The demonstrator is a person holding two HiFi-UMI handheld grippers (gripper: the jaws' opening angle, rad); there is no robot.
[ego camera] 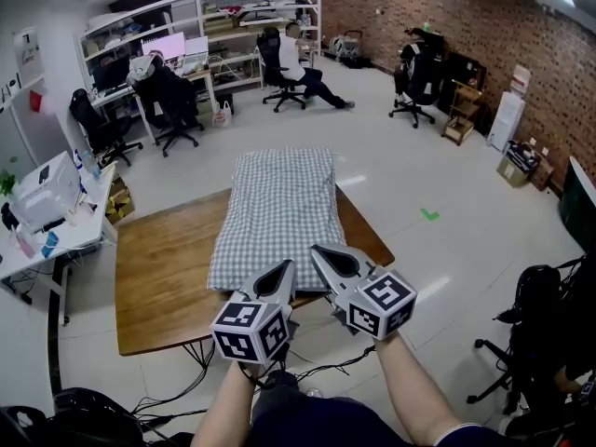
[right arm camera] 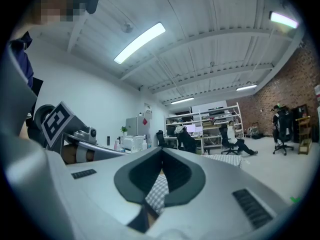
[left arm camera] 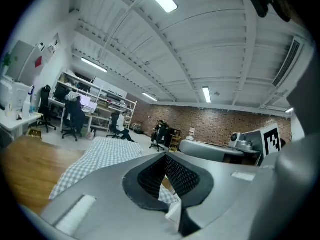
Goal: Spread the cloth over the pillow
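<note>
Two bare forearms (ego camera: 410,389) reach up from the bottom of the head view, each carrying a marker cube, and the two claws lean towards each other at the near edge of the bench (ego camera: 158,268). From above, the left claw (ego camera: 289,270) and the right claw (ego camera: 317,250) lie nearly level with their tips on the near hem of the checked cloth (ego camera: 275,212), but the grip cannot be seen. The gripper views show it: the left claw (left arm camera: 165,156) is closed with checked fabric (left arm camera: 167,196) in its throat, and the right claw (right arm camera: 161,151) is likewise pinched on the cloth (right arm camera: 159,191). Only the head view shows the whole cloth, lying mounded down the middle of the bench and past its far edge; the pillow itself stays covered. Beyond are office chairs (ego camera: 177,110), shelving (ego camera: 242,26) and a brick wall (ego camera: 466,26)
</note>
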